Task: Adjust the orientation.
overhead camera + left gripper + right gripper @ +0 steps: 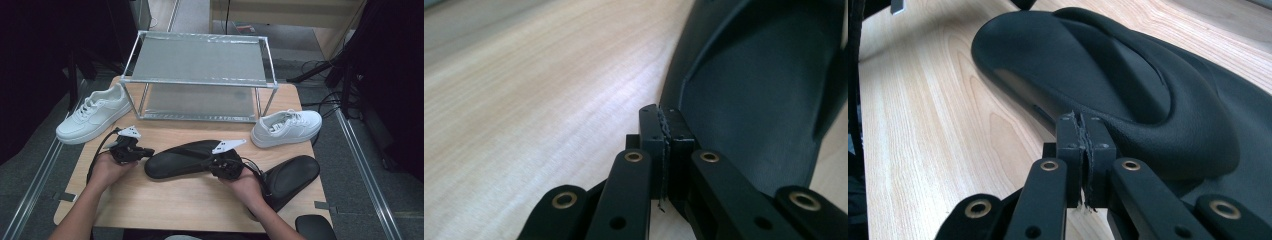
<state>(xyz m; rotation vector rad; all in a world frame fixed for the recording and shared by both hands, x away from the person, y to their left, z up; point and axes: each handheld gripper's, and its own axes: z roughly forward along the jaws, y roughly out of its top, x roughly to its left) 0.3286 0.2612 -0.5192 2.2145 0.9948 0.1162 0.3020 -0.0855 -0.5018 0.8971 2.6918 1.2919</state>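
Both hand-held grippers point(150, 151) point(215, 161) closed, empty, beside mid-frame black insole point(182, 159); likely pushed off counter point(190, 205) if nudged.

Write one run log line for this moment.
left gripper: shut, empty | right gripper: shut, empty | black insole: flat on table, between grippers

Both forearms reach in from below. The left gripper point(145, 151) and right gripper point(207, 164) point toward each other, each with fingers point(651, 131) pressed together.
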